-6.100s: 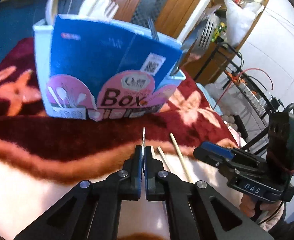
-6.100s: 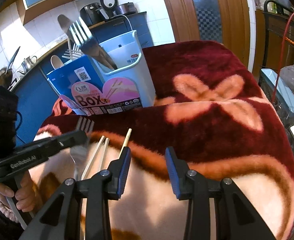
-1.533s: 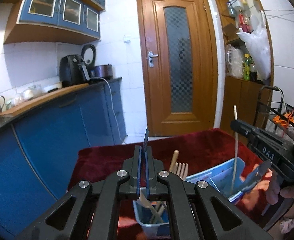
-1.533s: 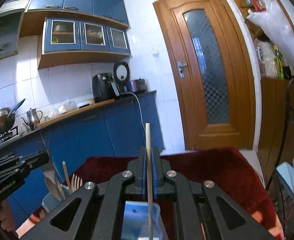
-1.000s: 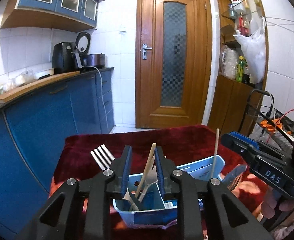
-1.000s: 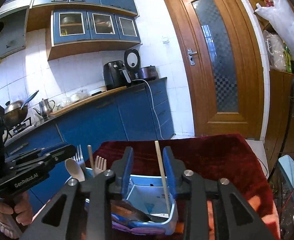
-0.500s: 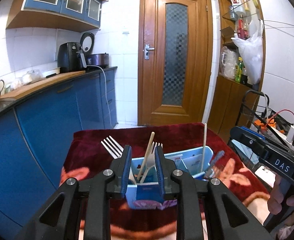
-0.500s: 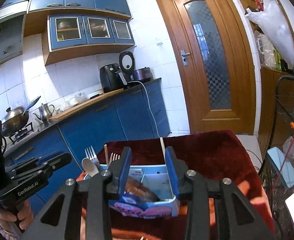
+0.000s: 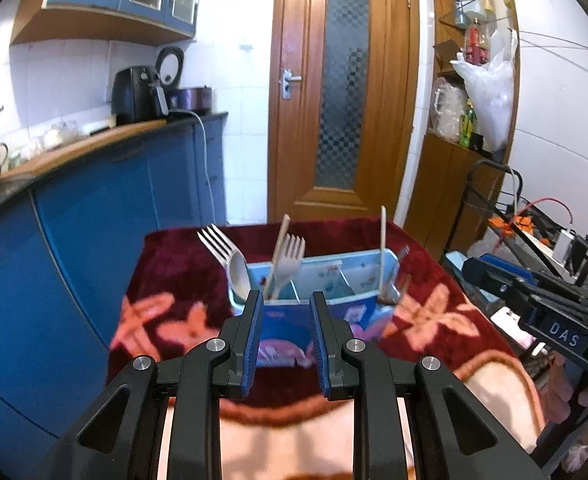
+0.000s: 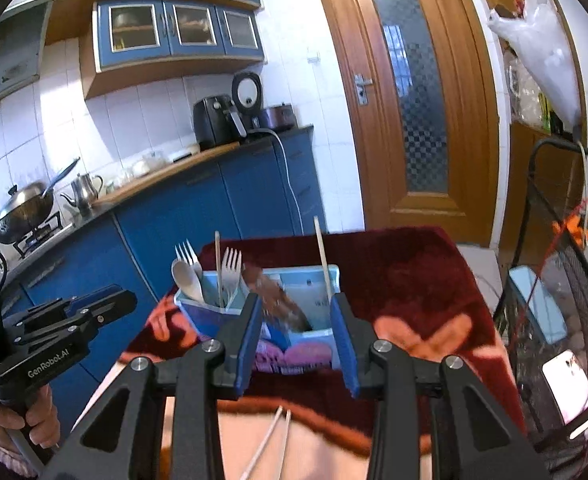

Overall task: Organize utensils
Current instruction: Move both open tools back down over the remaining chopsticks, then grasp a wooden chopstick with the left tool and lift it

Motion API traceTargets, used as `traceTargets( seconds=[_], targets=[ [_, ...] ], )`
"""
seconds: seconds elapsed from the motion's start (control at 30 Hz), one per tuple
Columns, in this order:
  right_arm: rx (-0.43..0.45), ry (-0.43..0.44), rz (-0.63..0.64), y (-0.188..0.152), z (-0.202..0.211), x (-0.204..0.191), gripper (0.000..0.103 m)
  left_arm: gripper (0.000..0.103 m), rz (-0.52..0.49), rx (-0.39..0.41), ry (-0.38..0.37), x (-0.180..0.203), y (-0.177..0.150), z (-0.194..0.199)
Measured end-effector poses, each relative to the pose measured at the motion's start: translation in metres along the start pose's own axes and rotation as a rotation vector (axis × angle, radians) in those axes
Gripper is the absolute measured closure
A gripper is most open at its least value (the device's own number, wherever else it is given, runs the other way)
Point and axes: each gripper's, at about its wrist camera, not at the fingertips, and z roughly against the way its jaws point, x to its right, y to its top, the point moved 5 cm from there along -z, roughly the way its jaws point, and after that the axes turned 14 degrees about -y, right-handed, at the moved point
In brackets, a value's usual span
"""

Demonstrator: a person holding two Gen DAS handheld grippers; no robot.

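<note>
A blue utensil box (image 9: pixel 326 276) stands on the red flowered cloth; it also shows in the right wrist view (image 10: pixel 278 304). It holds forks (image 9: pixel 290 252), a spoon (image 9: pixel 239 274) and a chopstick (image 9: pixel 383 240) upright. My left gripper (image 9: pixel 285 320) is open and empty, in front of the box. My right gripper (image 10: pixel 296 328) is open and empty, also in front of the box. Two chopsticks (image 10: pixel 272 436) lie on the cloth below my right gripper.
Blue kitchen cabinets (image 9: pixel 106 208) run along the left. A wooden door (image 9: pixel 342 100) stands behind the table. A wire rack (image 10: pixel 566 300) is at the right. A phone (image 10: pixel 570 384) lies at the table's right edge.
Both grippers were shut on a utensil over the box, then opened and left them in it. Since then both have pulled back from the box and opened wider.
</note>
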Motion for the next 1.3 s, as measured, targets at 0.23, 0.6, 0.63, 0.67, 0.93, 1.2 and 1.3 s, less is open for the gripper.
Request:
traceTargets(
  seconds=[0.23,0.6,0.63,0.67,0.93,1.2,1.3],
  targets=[
    [-0.094,-0.031,0.037,-0.03,-0.006,0.001,0.064,0.079,0.028,-0.06,-0.027,0.006,-0.025,-0.009],
    [-0.207,-0.039,0.044,-0.068,-0.013,0.014,0.064,0.079,0.072,-0.237,-0.069,0.016,-0.07,-0.037],
    [-0.218,-0.038,0.045,-0.071,-0.014,0.016,0.064,0.079,0.076,-0.258,-0.075,0.017,-0.074,-0.041],
    [-0.226,-0.036,0.046,-0.074,-0.014,0.017,0.064,0.079,0.077,-0.27,-0.077,0.018,-0.077,-0.043],
    [-0.289,-0.025,0.071,-0.089,-0.026,0.027,0.064,0.079,0.076,-0.42,-0.107,0.032,-0.098,-0.073],
    [-0.352,0.002,0.079,-0.106,-0.04,0.035,0.064,0.079,0.12,-0.518,-0.135,0.041,-0.112,-0.101],
    [-0.353,0.002,0.08,-0.108,-0.04,0.038,0.064,0.079,0.12,-0.554,-0.154,0.044,-0.115,-0.109]
  ],
)
